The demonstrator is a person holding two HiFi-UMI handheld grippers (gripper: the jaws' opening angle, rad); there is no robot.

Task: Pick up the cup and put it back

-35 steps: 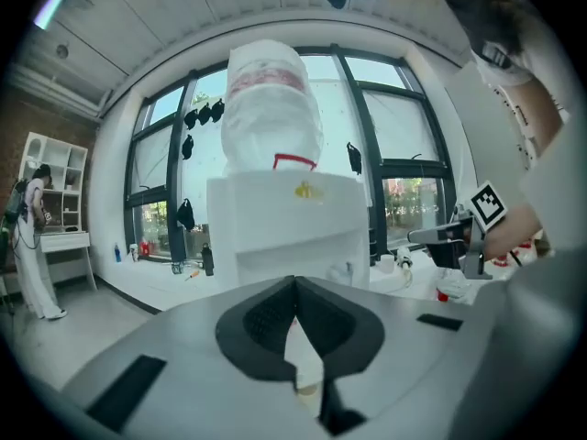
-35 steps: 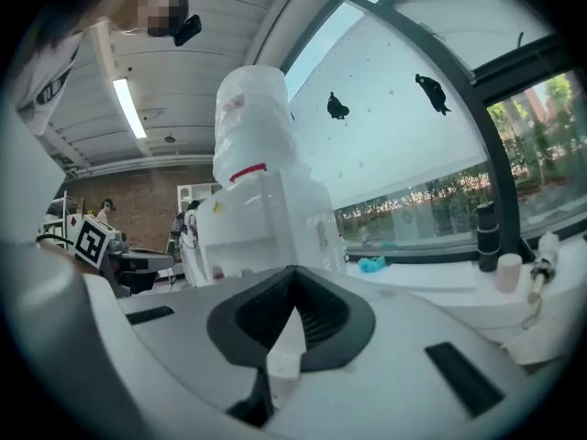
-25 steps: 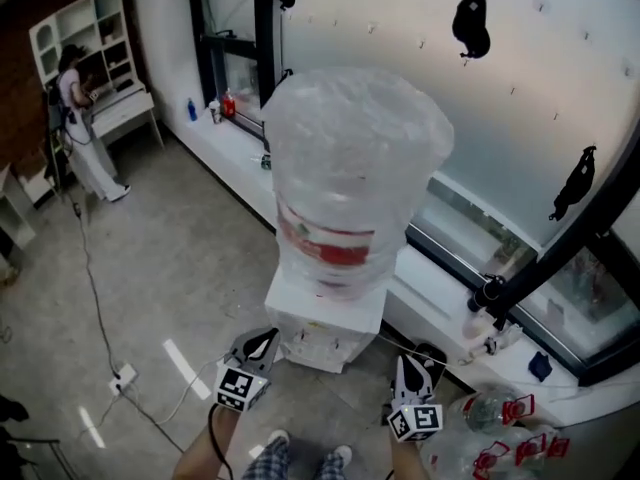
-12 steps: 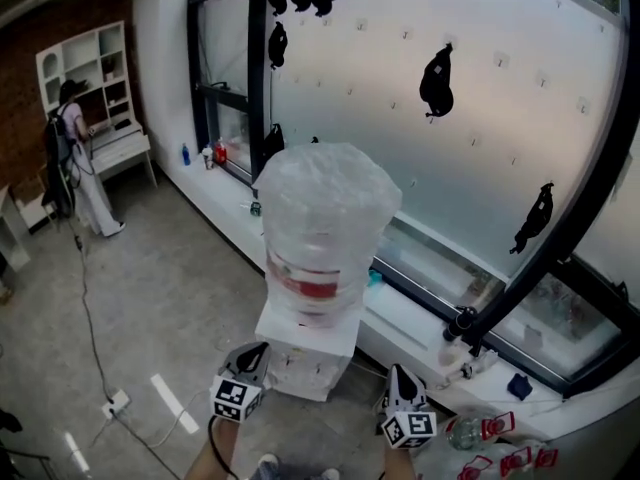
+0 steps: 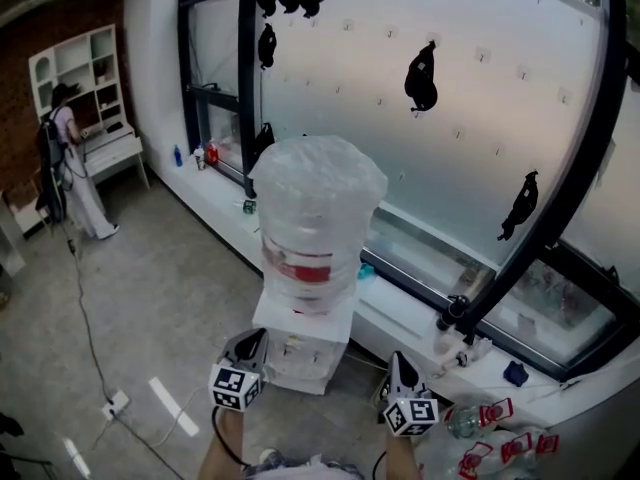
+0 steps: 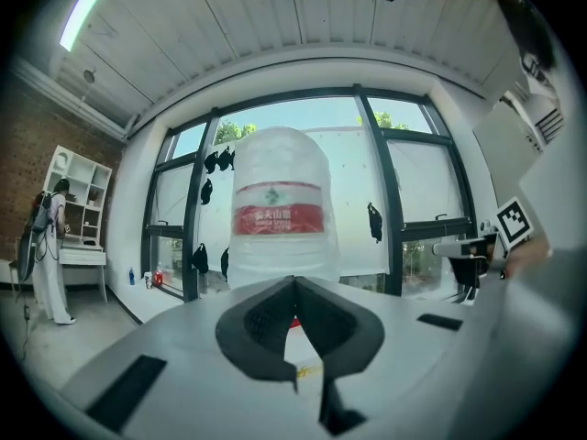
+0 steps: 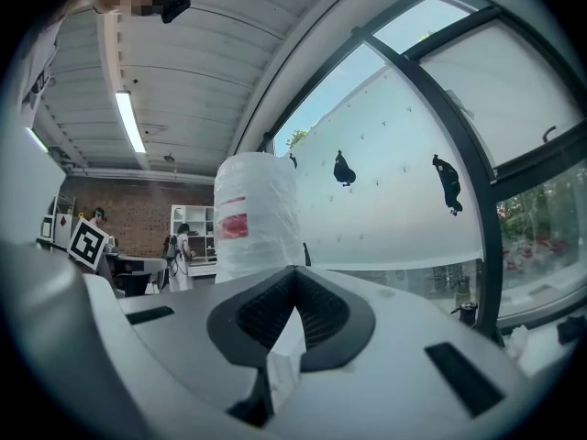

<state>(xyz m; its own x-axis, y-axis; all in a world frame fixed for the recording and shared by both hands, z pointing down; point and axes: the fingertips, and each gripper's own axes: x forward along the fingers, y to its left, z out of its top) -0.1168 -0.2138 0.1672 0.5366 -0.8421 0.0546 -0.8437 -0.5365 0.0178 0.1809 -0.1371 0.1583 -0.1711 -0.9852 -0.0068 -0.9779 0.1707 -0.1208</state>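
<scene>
Head view: left gripper and right gripper, both closed and empty, are held near the dispenser. No cup is shown in any view; pick-up pending and return completed cannot be distinguished.

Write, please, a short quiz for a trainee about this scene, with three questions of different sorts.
1. Choose one: what stands on top of the white box-shaped water dispenser?
A. a steel kettle
B. a large clear plastic water bottle with a red label
C. a cardboard box
2. True or false: the left gripper holds a cup.
3. Fill the gap: the jaws of the right gripper are ____ (open or shut).
Key: 1 B; 2 false, nothing is between its jaws; 3 shut.
</scene>
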